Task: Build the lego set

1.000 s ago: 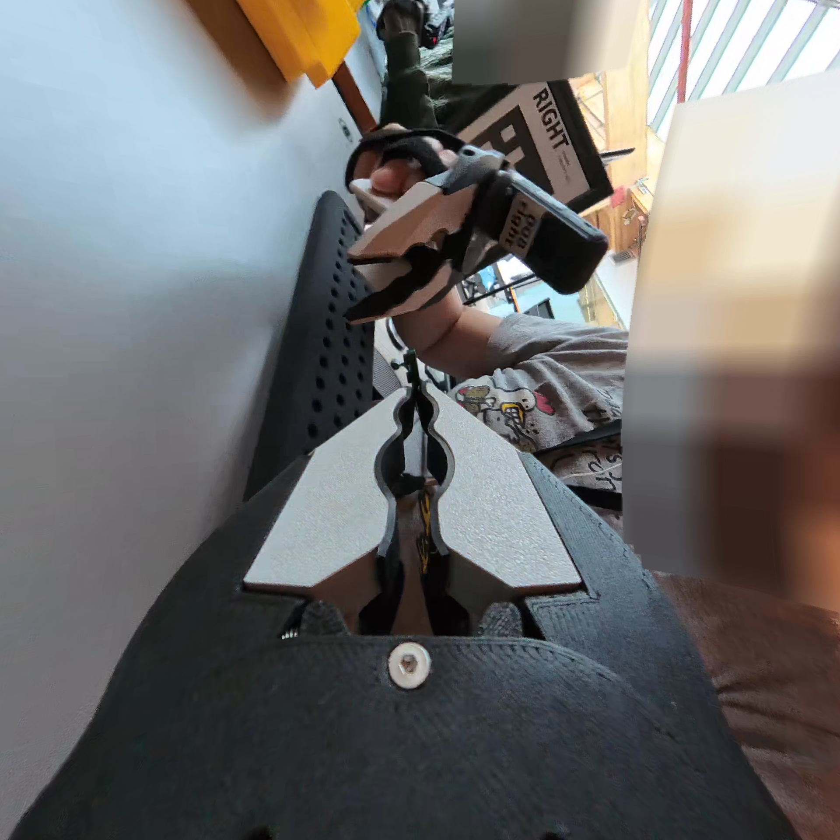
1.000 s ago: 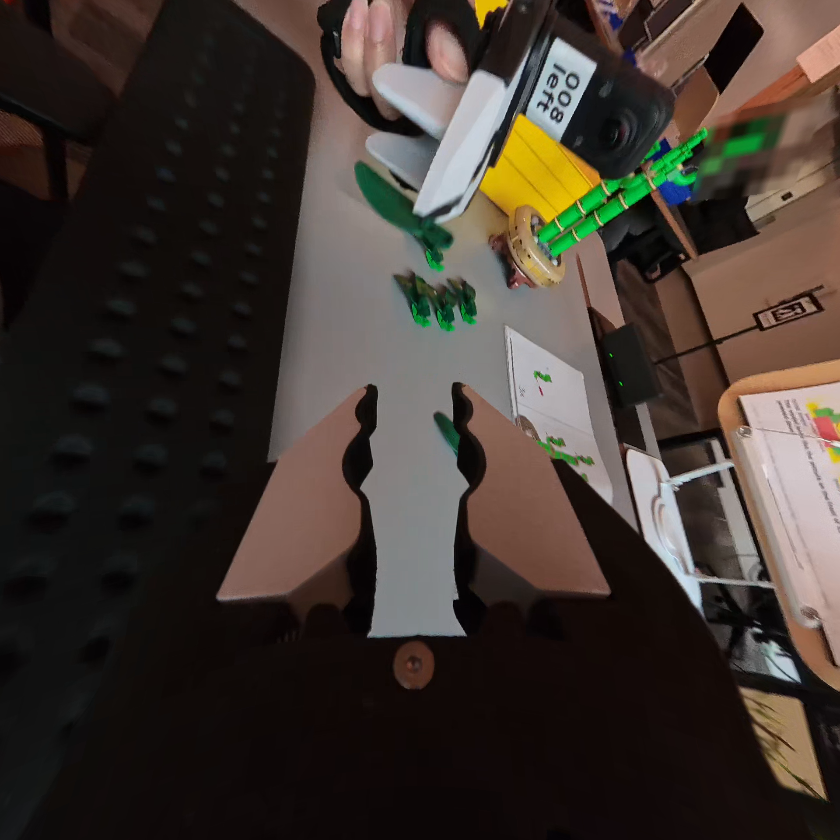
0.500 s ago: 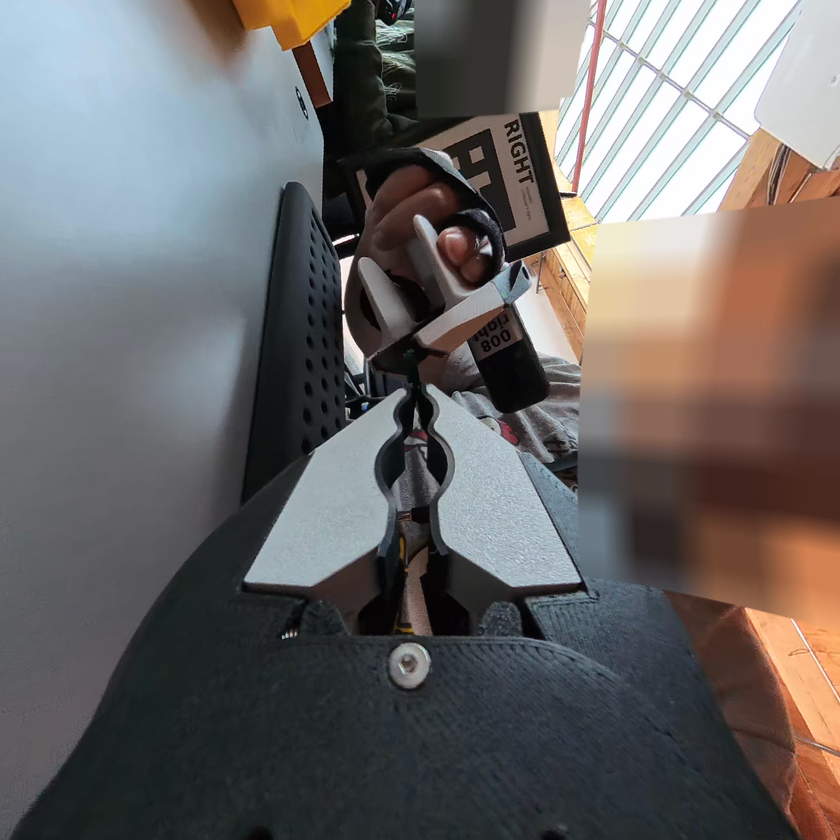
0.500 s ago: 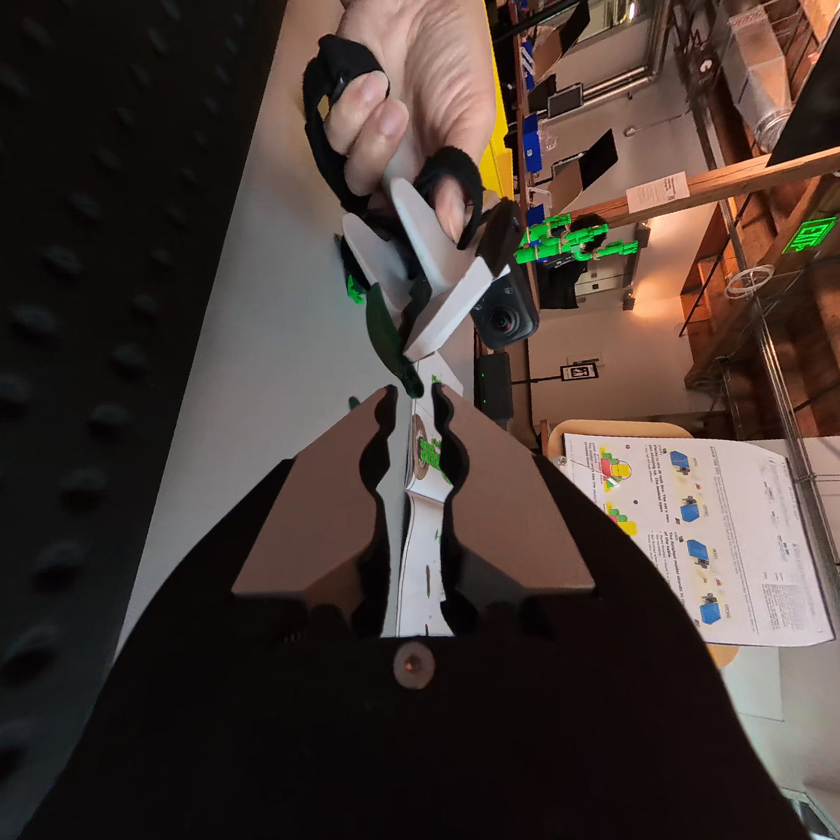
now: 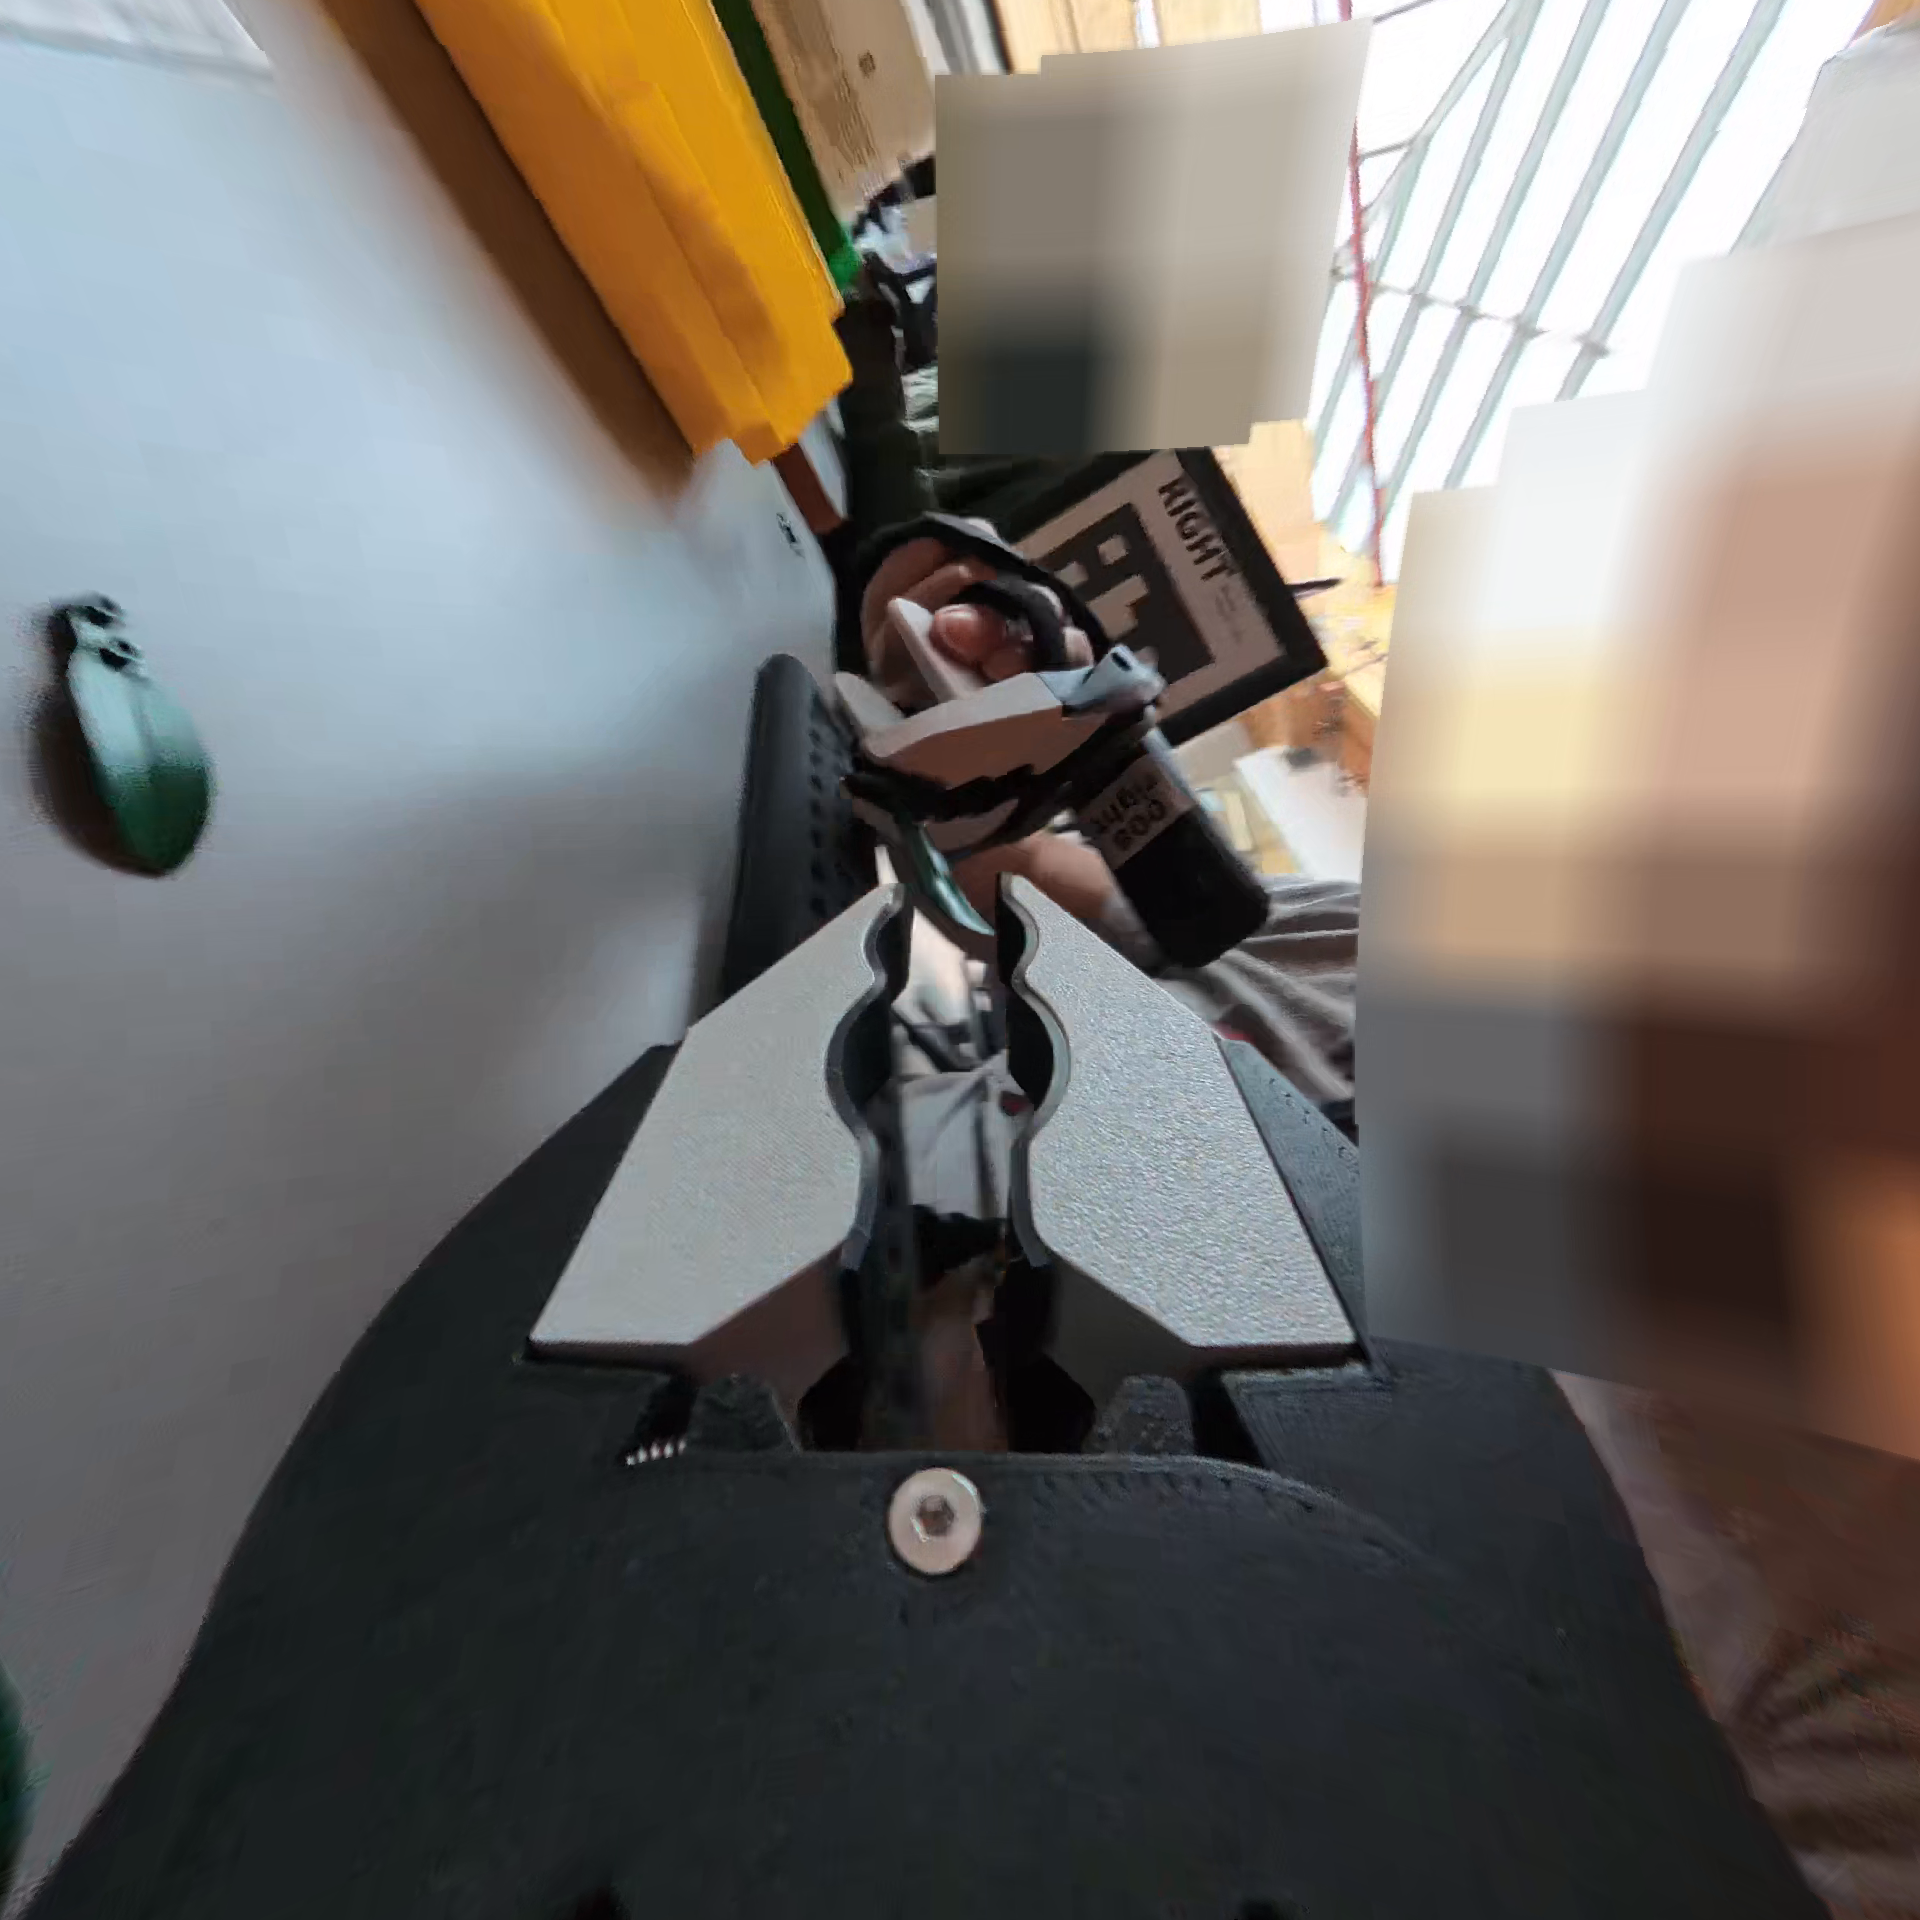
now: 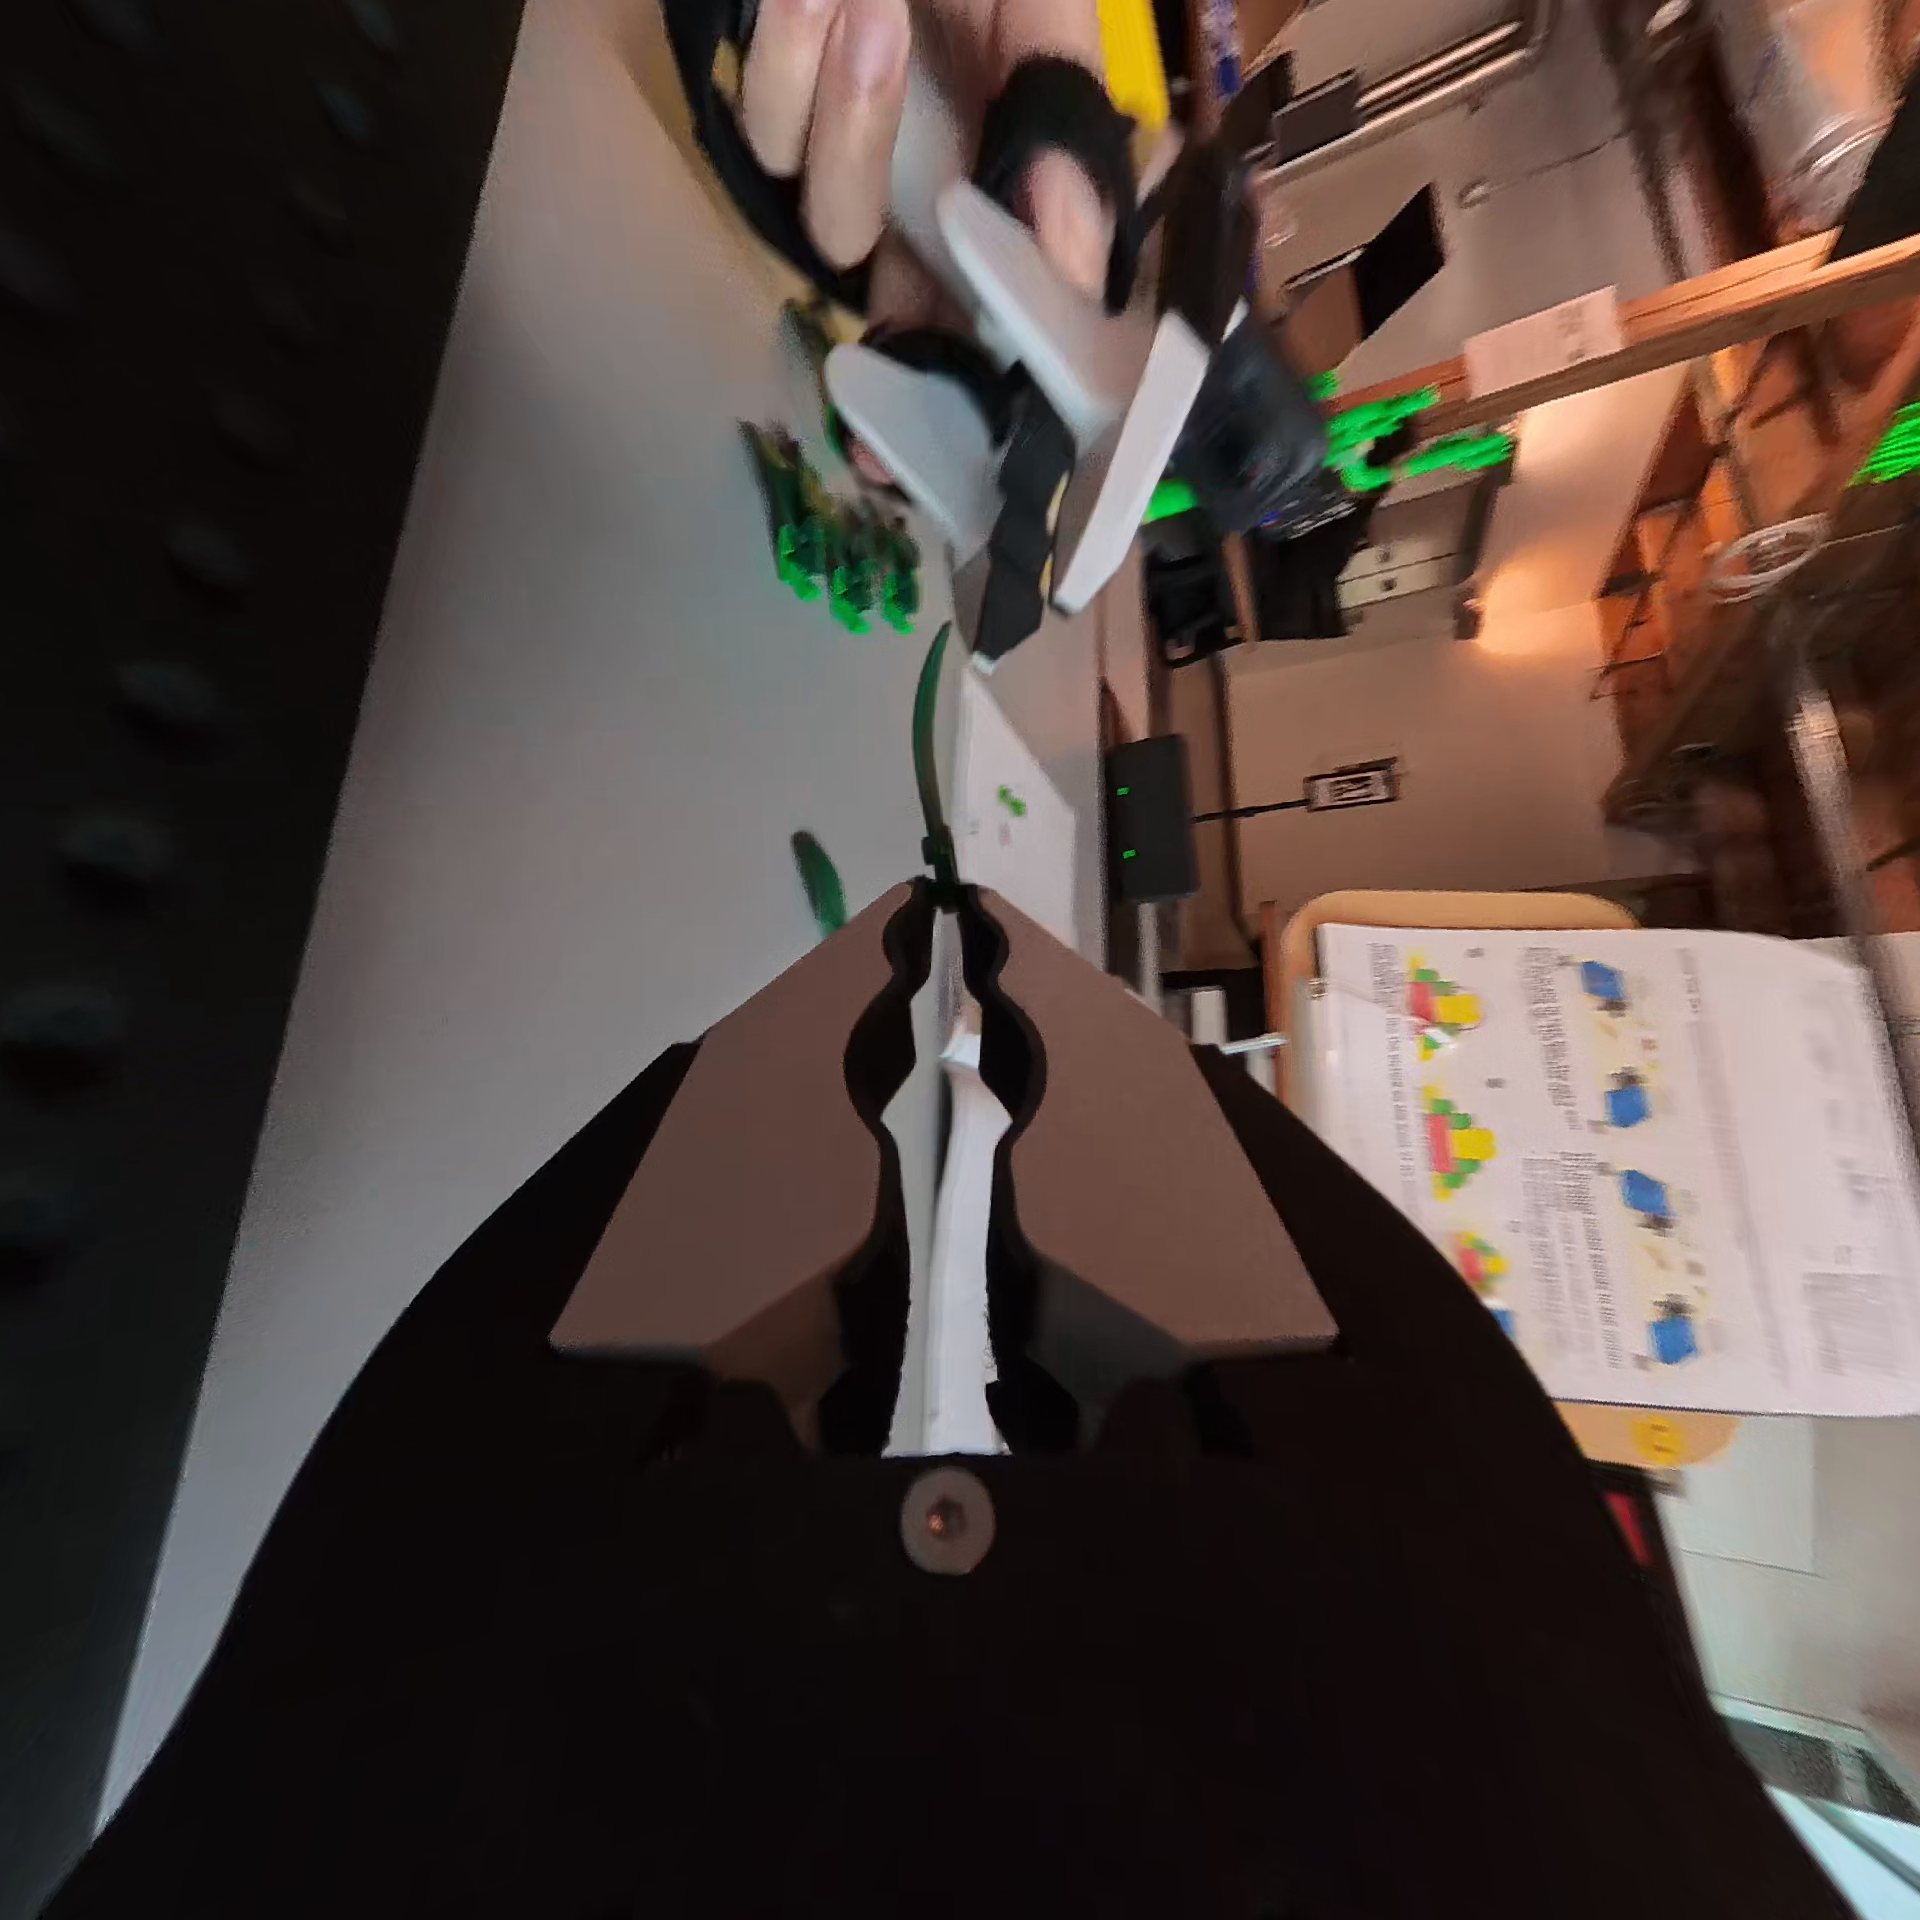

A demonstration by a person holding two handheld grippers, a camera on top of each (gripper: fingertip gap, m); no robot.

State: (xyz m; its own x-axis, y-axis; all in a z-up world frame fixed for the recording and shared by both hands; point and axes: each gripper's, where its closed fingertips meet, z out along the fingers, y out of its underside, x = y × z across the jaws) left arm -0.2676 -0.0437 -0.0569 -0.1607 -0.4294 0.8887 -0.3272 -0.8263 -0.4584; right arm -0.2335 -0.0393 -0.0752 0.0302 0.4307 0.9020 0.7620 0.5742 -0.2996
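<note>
The right gripper (image 6: 943, 902) pinches a dark green leaf piece (image 6: 932, 748) at its tips, raised over the grey table (image 6: 582, 790) near its far edge; the left gripper (image 5: 951, 902) stands narrowly parted, empty.

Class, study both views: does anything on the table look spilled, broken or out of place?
Nothing looks spilled or broken. One dark green leaf lies alone on the table, apart from the cluster of green pieces; merely a loose part.
</note>
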